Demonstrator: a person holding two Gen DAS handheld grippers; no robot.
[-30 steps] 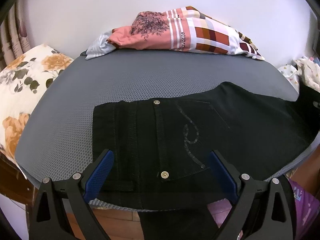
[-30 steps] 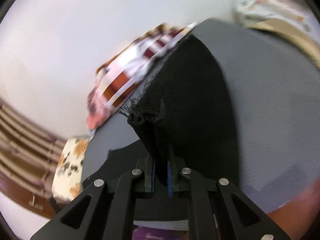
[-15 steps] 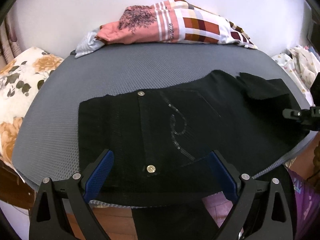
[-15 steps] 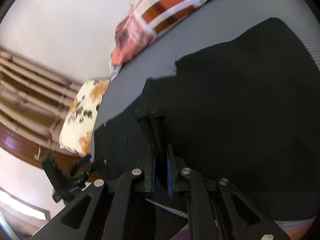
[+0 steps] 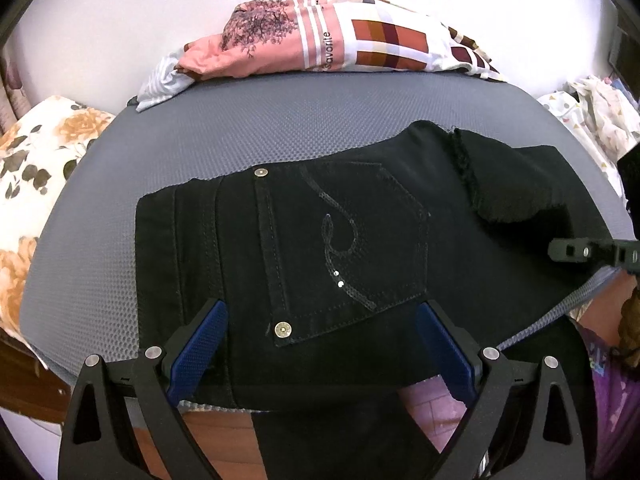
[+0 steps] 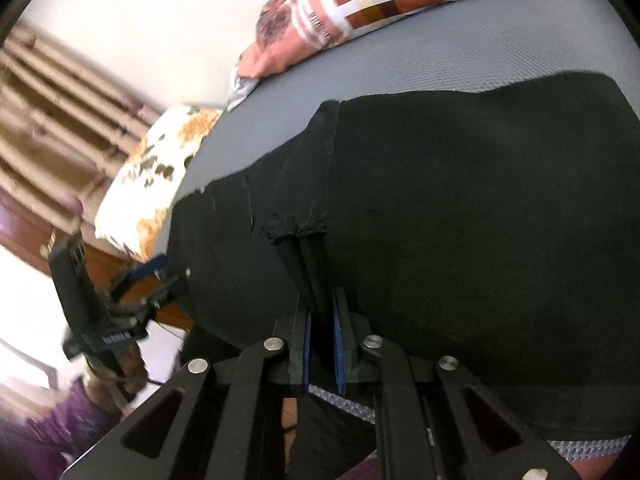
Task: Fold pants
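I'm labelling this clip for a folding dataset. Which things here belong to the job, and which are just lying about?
Job:
- black denim pants
- right gripper, shut on their frayed hem
- left gripper, open over them
- grey mesh pad

Lying about:
- pink checked cloth bundle
- floral pillow

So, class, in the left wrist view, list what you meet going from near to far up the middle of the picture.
Open left gripper → black denim pants → bare grey mesh mattress → pink and white checked bedding bundle → white wall.
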